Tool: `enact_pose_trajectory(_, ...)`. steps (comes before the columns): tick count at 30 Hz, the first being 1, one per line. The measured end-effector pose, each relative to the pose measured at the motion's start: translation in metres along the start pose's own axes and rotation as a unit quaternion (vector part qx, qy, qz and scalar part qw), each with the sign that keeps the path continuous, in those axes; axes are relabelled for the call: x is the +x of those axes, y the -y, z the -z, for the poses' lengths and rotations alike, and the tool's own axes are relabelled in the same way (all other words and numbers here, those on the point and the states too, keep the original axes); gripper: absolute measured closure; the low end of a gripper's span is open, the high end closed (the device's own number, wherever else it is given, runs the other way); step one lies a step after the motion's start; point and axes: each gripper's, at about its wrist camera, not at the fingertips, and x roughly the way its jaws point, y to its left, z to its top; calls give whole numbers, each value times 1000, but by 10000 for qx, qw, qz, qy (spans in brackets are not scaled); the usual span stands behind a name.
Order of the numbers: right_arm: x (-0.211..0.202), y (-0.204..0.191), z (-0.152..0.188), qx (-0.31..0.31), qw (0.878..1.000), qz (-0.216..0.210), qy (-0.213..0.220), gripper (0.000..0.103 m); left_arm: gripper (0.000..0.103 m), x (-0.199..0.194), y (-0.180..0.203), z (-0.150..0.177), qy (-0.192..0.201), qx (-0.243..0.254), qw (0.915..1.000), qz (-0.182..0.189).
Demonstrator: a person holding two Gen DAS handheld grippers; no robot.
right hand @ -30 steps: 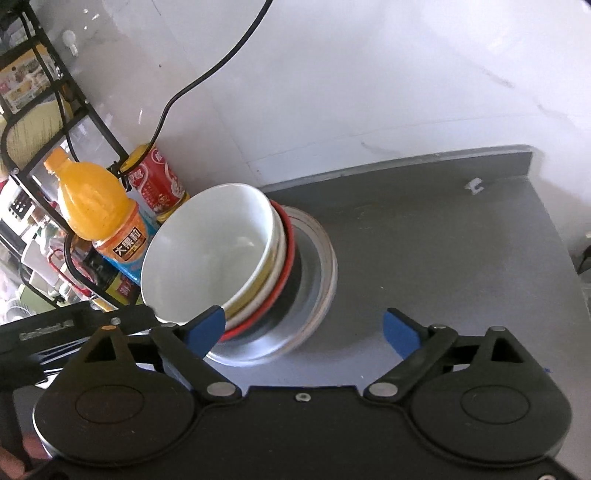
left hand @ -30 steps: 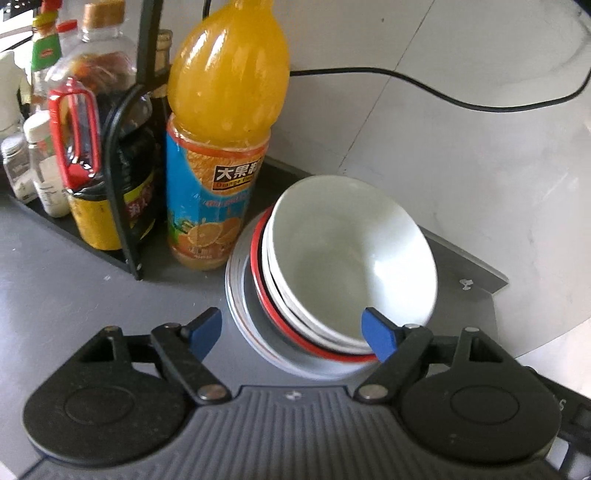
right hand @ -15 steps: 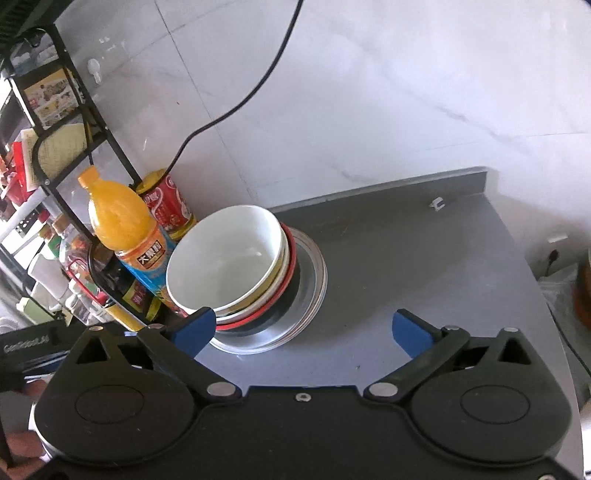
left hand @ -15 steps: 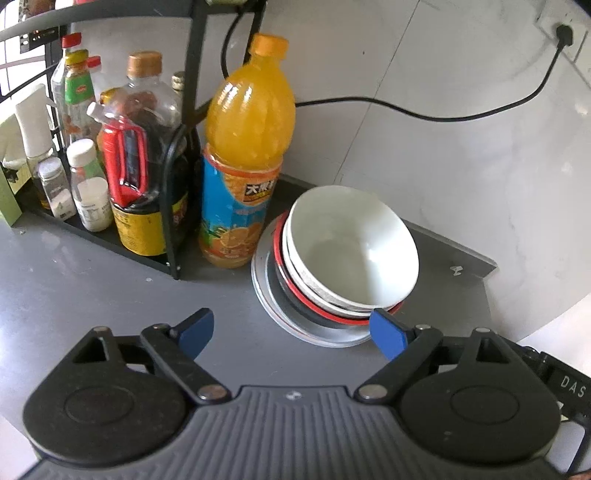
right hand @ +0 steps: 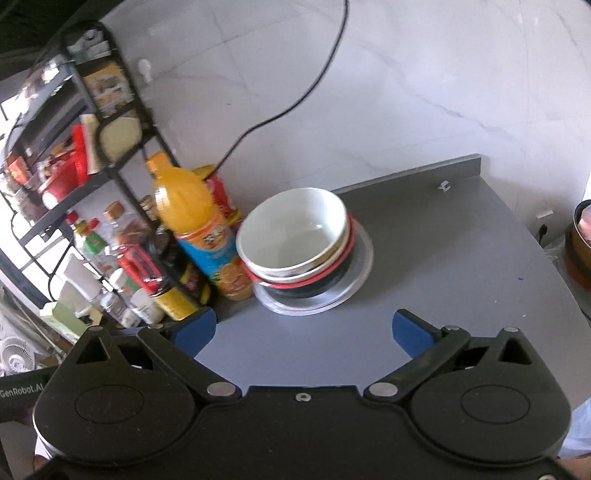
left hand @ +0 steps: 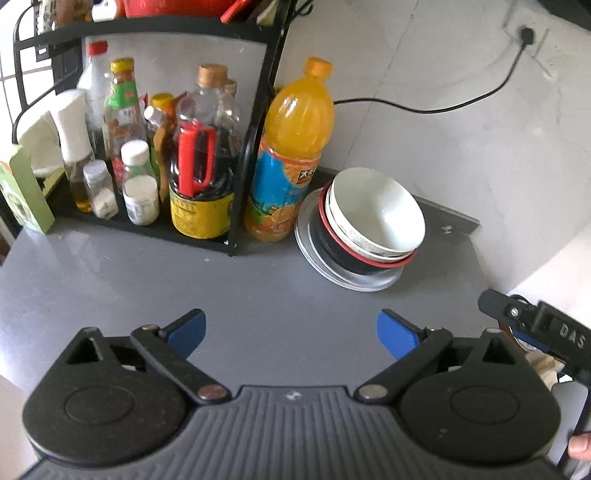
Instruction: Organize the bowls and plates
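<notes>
Both the left tool (left hand: 290, 332) and right tool (right hand: 303, 330) are hanging with fingers apart, empty, near the stacked bowls (left hand: 373, 218) sitting far on the desk (left hand: 258, 295).

Grey bench (left hand: 258, 295) matte, with low raised lip (right hand: 424, 171) along back edge. Wall (left hand: 443, 155) behind: pale marble-look tile, thin grout lines, bright daylight glare on it. Black cable (left hand: 424, 109) runs across wall to plug (left hand: 526, 35) in socket, upper right in left wrist view. Black metal rack (left hand: 258, 122) stands at bench's left end, crowded with condiment bottles (left hand: 133, 147). Small white hook (right hand: 144, 68) on wall beside rack. White fan (right hand: 13, 360) low at far left, blurred.
</notes>
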Motion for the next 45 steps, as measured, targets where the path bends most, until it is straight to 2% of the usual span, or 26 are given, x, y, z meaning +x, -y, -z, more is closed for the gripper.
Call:
enact_pose_trajectory(8,-32,-38,24,-170,9998,-38,77,0,0,-52,-25,13,355,286,9990,14)
enact_pose_trajectory(24,-101,-104,77,-557,9983,-30,169,0,0,-138,-100,42,813,261,9962,191)
enact_pose_trajectory(36,-146,-125,96,-663,9973,9,313,0,0,-185,-131,65,875,502,9948,121)
enact_pose_trajectory(45,-163,-130,102,-743,9962,19,464,0,0,-218,-142,78,1206,700,9902,-103)
